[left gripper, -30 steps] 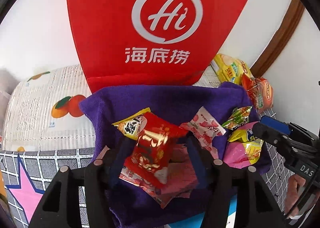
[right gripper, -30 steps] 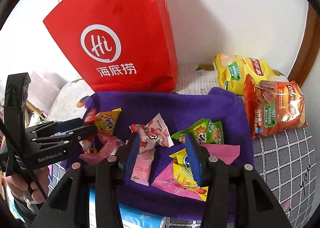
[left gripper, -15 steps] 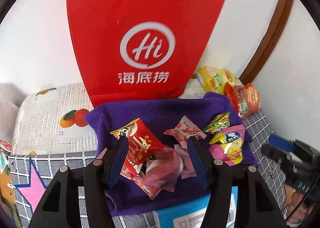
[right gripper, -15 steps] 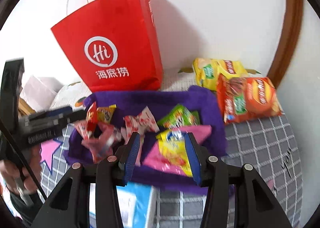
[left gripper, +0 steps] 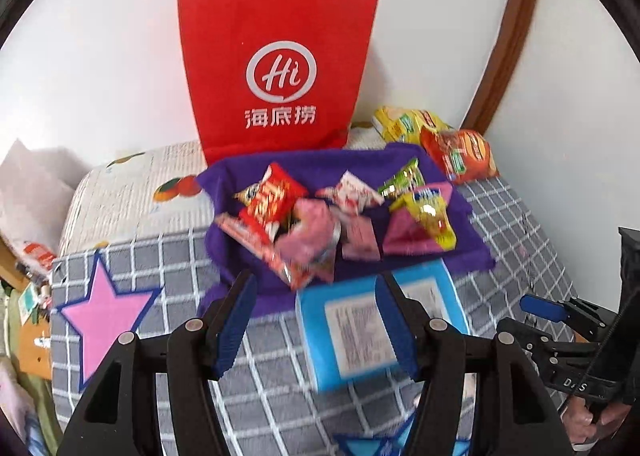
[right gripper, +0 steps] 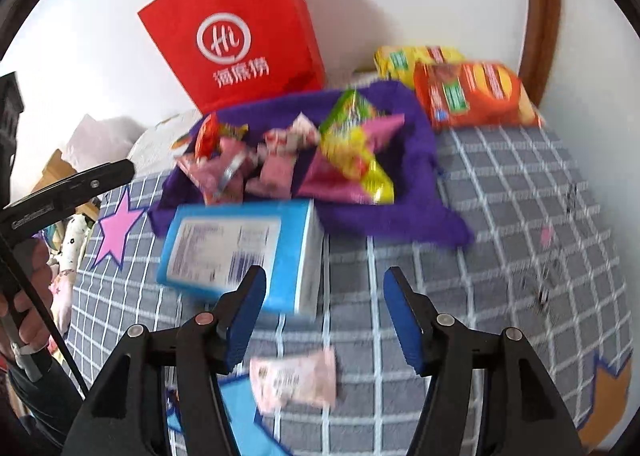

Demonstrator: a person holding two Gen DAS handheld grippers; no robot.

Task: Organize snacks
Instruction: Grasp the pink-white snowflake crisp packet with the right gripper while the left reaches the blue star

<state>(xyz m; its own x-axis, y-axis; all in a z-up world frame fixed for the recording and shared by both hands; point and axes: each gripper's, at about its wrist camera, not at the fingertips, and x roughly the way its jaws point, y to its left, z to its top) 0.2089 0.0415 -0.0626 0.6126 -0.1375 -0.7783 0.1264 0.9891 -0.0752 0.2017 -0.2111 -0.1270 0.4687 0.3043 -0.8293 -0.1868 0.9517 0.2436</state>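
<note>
Both tongs spread wide and holding nothing: left gripper with blue-padded black jaws apart, hanging above the grey checked bedcover; right gripper likewise apart over the same cover.

Directly ahead of the left gripper, between its jaw tips, a light-blue rectangular carton with a white printed label, lying flat on the cover. Same carton ahead and to the left of the right gripper. Close under the right gripper, just inside its left jaw, a small pale-pink snack packet lying alone on the cover, blurred.

Beyond the carton, touching its far edge, a rumpled purple cloth carrying the heap of snacks: a red foil packet with gold lettering at the left, pink wrappers in the middle, a green packet and a yellow packet on a flat pink pouch at the right.

Behind the cloth, upright against the white wall, a red paper bag with white rope handles and a white "Hi" logo. Right of it, at the far corner, a yellow crisp bag and an orange crisp bag, side by side and touching.

Off to the left, a pink star outlined in blue printed on the cover.
</note>
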